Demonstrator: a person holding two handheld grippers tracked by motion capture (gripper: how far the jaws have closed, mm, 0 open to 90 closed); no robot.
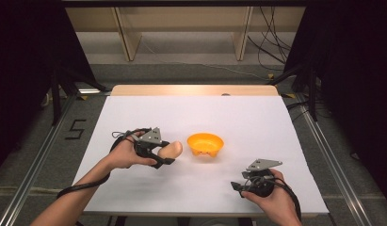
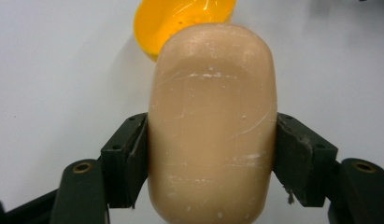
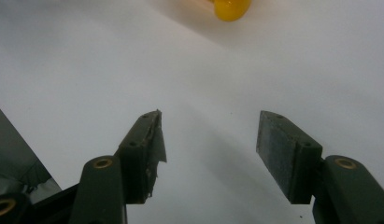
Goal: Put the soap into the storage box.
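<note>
A tan, rounded, loaf-shaped block (image 2: 212, 126) sits between the jaws of my left gripper (image 2: 212, 161), both pads pressed on its sides. In the high view the same block (image 1: 171, 149) is held above the white table, just left of an orange bowl (image 1: 205, 144), with the left gripper (image 1: 164, 154) pointing right toward it. The bowl's rim (image 2: 180, 21) shows behind the block's far end. My right gripper (image 1: 237, 186) rests low at the front right of the table, pointing left; its jaws (image 3: 209, 140) stand open with only white table between them.
The white sheet (image 1: 257, 122) covers the table; a strip of bare wood (image 1: 191, 90) shows at the far edge. Black curtains stand at both sides, cables lie on the floor behind. One yellow foot of the bowl (image 3: 231, 9) shows far ahead of the right gripper.
</note>
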